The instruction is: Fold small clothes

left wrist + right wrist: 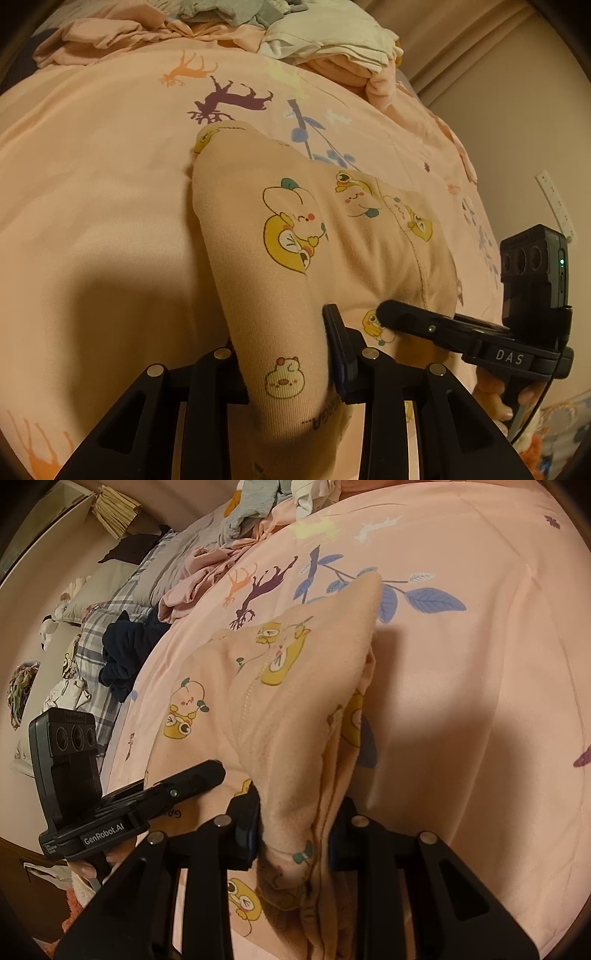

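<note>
A: Grips?
B: left gripper (286, 363) pinches one near end of the peach garment (332, 236); right gripper (295, 836) pinches the other, bunched.
A: Which way does it lie?
B: Long axis runs away from both, draped onto the bedspread (110, 184). Both equally near.

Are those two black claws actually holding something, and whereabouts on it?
Yes. Both hold one small peach garment with cartoon prints. The left gripper has a bunched near edge between its fingers; the right gripper pinches the gathered folds at the near edge beside it.
</note>
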Demonstrator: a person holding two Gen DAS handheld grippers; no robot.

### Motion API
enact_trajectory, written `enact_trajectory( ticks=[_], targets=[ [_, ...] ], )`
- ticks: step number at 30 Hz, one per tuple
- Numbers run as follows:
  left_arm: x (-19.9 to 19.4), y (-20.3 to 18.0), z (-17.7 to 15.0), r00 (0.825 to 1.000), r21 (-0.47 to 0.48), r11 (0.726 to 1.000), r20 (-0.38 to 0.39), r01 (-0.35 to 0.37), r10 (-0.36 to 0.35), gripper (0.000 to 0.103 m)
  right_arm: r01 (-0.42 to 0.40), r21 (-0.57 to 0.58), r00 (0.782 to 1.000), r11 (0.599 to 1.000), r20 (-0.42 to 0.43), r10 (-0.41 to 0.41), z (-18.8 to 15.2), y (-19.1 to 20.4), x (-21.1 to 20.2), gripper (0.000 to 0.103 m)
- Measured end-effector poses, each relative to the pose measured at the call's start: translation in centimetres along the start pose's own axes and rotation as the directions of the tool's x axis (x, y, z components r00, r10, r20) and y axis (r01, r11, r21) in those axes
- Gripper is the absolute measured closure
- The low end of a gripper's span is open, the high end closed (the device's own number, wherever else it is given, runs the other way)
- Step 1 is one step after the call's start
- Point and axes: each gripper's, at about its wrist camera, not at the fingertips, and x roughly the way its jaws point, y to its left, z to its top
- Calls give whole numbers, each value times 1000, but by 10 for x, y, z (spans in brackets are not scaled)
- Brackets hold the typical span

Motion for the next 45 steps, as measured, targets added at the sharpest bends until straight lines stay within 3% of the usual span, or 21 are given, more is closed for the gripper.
enact_trajectory(
  ticks=[6,15,18,21,23,25,26,30,32,34,37,39,42,45],
  targets=[
    [-11,8,-3,1000,-20,1000,2,-22,22,66,24,-1,1000,1000,0,-24,-7,-3,-10,74],
    [-39,9,-18,988,4,989,44,-149,149,66,111,-11,994,994,16,-111,-24,-1,-32,71],
    [-43,7,-24,980,14,981,57,-194,193,71,160,-43,987,986,36,-158,-33,8,-43,77],
    [-51,5,-33,971,8,973,67,-232,230,79,201,-62,979,978,44,-199,-39,13,-51,84],
    [-56,1,-38,955,22,957,74,-289,287,83,215,-60,976,975,55,-212,-42,15,-56,89],
    [-64,-6,-41,928,44,931,112,-362,355,86,249,-62,967,967,74,-244,-44,20,-64,90],
    [-71,-10,-41,924,43,930,143,-364,355,86,256,-63,964,965,90,-251,-44,23,-69,90],
    [-92,-29,-42,950,53,966,204,-254,238,86,163,-51,978,985,139,-155,-39,36,-84,90],
    [-86,-44,-48,938,89,952,221,-293,268,86,139,-61,981,988,142,-129,-37,45,-81,90],
    [-71,-51,-56,934,124,937,198,-326,299,86,136,-65,985,989,118,-127,-38,53,-69,89],
    [-47,-45,-67,952,131,946,120,-296,282,86,148,-75,987,986,69,-143,-43,57,-46,89],
    [-33,-35,-75,949,99,945,78,-312,305,86,167,-73,985,983,50,-164,-47,53,-35,90],
    [-33,-27,-85,955,79,955,112,-285,276,86,226,-49,974,973,3,-226,-55,37,-24,96],
    [-34,-27,-91,955,74,958,130,-278,267,86,182,-8,983,983,9,-182,-63,19,-28,103]
  ],
)
